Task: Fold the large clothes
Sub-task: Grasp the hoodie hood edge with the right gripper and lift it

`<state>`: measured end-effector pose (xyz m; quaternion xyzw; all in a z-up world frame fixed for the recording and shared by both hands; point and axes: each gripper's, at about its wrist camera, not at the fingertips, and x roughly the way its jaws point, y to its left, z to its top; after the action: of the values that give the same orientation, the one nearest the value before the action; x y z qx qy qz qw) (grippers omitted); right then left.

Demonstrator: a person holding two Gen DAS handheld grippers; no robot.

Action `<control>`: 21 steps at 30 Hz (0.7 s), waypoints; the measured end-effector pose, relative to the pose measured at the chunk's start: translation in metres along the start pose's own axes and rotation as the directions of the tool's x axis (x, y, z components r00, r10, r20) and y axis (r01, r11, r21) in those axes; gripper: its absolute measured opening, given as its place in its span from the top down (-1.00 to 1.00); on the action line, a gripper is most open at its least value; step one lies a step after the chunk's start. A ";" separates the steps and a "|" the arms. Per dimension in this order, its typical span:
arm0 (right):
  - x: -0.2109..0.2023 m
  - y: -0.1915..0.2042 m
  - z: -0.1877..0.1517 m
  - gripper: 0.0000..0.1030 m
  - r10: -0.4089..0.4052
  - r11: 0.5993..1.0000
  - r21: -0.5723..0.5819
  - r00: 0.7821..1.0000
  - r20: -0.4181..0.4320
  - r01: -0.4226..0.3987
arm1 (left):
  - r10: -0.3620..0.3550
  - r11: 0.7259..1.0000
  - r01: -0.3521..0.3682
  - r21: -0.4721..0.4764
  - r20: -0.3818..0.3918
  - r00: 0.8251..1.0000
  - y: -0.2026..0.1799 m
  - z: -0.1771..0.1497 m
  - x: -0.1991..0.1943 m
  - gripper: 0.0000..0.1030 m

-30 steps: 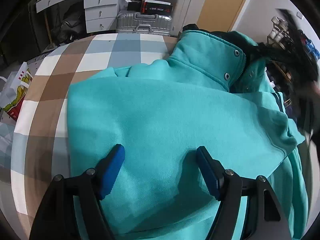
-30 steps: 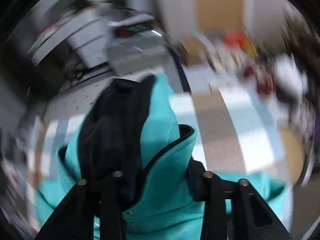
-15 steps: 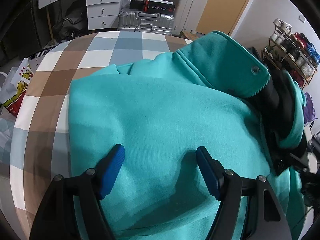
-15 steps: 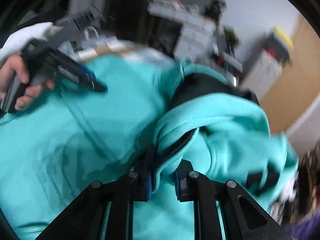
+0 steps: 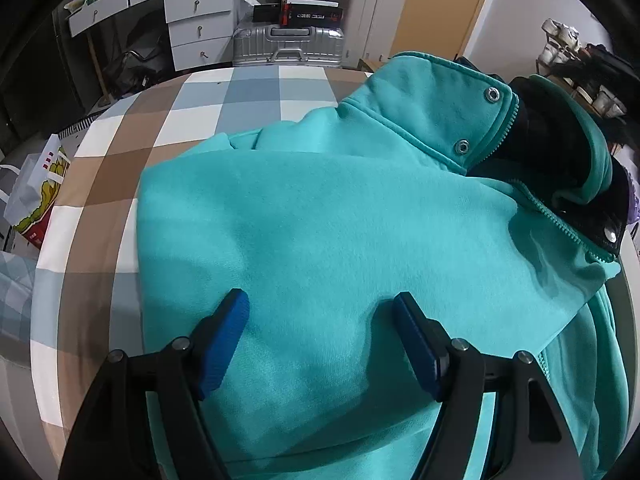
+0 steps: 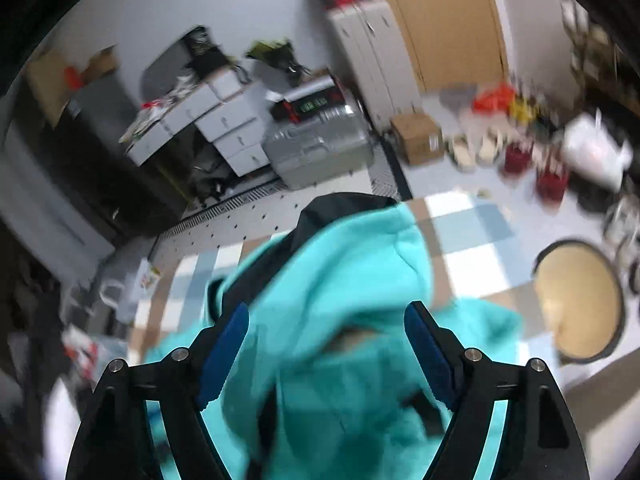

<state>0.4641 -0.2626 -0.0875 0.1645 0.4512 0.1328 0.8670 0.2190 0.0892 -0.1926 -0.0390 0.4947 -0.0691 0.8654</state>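
The jacket (image 5: 328, 240) lies on the checked table (image 5: 120, 168), its teal body spread flat toward the left edge and its collar (image 5: 448, 108) bunched at the far right, black lining showing. It looks like thick fleece: soft, limp, fairly heavy for cloth, not slippery and not fragile. It will likely sag and drag if lifted by one point, so the firmer edges seem the best holds: the hem, the zip edge or the snap-studded collar band, taken at two well-apart spots.

The left gripper (image 5: 320, 340) sits low over the flat body with jaws spread; the pads are on or just above the cloth, pinching nothing.

The right gripper (image 6: 326, 356) is over the collar end, which is blurred. Its jaws have just been opening and stand wide, with teal cloth below and between them but not clamped.

Count: one jacket, two grippers, three snaps in view, one table.
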 end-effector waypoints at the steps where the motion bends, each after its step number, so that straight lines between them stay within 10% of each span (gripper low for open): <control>1: 0.018 0.000 0.012 -0.56 -0.019 1.000 0.011 0.999 -0.041 0.020 | -0.002 1.000 0.002 -0.001 0.000 1.000 0.001 0.000 0.000 -0.35; 4: 0.065 0.009 0.030 -0.30 -0.199 0.980 -0.027 0.969 -0.146 0.197 | 0.001 1.000 -0.001 0.003 -0.001 1.000 -0.001 -0.001 -0.002 -0.36; 6: 0.082 0.024 0.030 0.66 -0.358 0.931 -0.138 0.919 -0.165 0.338 | 0.001 1.000 -0.001 0.008 -0.004 1.000 -0.001 -0.001 -0.002 -0.36; 9: 0.075 0.069 0.017 0.82 -0.452 0.834 -0.349 0.892 0.012 0.427 | -0.015 1.000 0.015 -0.003 -0.003 1.000 0.001 -0.002 -0.004 -0.36; 13: -0.017 0.153 -0.060 0.82 -0.079 0.609 -0.682 0.886 0.457 0.406 | -0.045 0.998 0.045 -0.043 0.004 0.999 0.005 -0.001 -0.010 -0.36; 17: -0.074 0.163 -0.140 0.85 0.154 0.505 -0.792 0.868 0.473 0.342 | -0.114 0.986 0.122 -0.113 0.079 0.990 0.015 0.003 -0.037 -0.36; 21: -0.093 0.132 -0.199 0.87 0.149 0.508 -0.780 0.855 0.498 0.365 | -0.108 0.986 0.133 -0.101 0.220 0.969 0.020 0.004 -0.076 -0.36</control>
<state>0.2372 -0.1441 -0.0727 -0.2846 0.0923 0.2320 0.9255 0.1863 0.1210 -0.1284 -0.1261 0.3986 -0.0883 0.9041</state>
